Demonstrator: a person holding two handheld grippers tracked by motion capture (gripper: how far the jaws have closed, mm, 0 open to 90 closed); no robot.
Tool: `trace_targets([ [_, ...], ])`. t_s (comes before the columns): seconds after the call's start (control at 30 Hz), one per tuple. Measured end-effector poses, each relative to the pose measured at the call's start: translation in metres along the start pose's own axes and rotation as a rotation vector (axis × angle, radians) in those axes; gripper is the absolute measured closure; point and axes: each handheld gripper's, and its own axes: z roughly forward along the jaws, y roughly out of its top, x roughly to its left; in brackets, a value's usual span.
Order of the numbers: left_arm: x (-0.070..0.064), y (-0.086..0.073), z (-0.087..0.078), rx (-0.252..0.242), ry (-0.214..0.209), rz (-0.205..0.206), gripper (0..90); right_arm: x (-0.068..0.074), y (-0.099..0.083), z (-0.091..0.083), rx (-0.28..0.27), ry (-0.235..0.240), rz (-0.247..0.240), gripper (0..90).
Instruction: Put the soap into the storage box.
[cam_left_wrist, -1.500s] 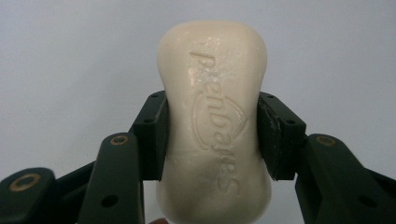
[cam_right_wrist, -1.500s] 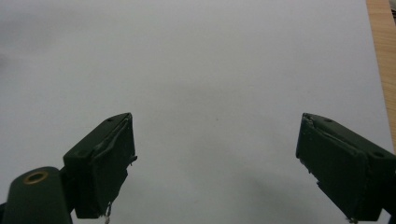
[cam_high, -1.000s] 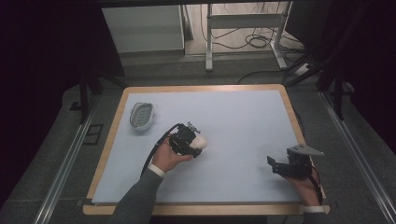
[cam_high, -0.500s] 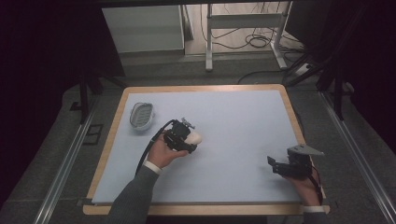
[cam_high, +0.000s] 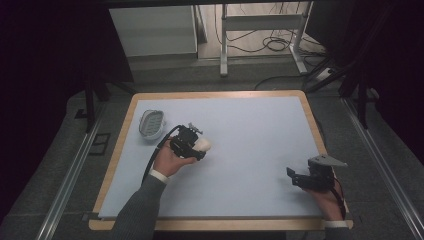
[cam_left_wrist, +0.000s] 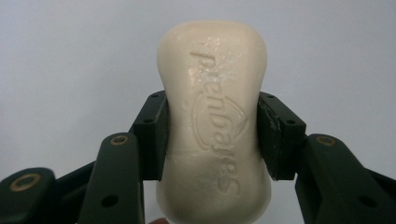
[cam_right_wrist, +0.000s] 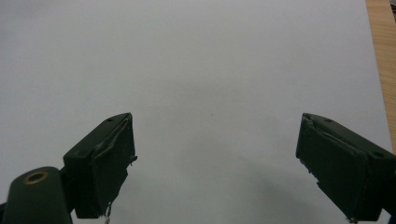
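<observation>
A pale blue mat covers the table (cam_high: 235, 165), framed by a light wooden rim, and around it lies grey floor with metal rails at either side; beyond the far edge stand a white cabinet (cam_high: 152, 30) and a metal frame (cam_high: 260, 35) with cables on the floor, the rest of the room being dark. A white soap dish (cam_high: 151, 123) sits on the mat near its far left corner. Just to the right of the soap dish and a little nearer the person, the left gripper (cam_high: 196, 146) is clamped on a cream bar of soap (cam_left_wrist: 214, 121), its two pads pressing the narrow waist of the bar from either side. In the left gripper view the bar's long axis runs straight out along the jaws, away from the hand, with its embossed lettering facing the camera and reading along that axis; in the high view its free end (cam_high: 203, 145) points rightward, away from the soap dish. The right gripper (cam_high: 295, 176) rests well away from the soap dish, near the mat's near right corner, its jaws spread wide with nothing between them but bare mat.
</observation>
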Motion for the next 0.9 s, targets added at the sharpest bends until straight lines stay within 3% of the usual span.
trace_targets([
  [0.9, 0.025, -0.003, -0.009, -0.013, 0.036, -0.043, 49.6, -0.001, -0.001, 0.001, 0.007, -0.003, 0.000, 11.6],
])
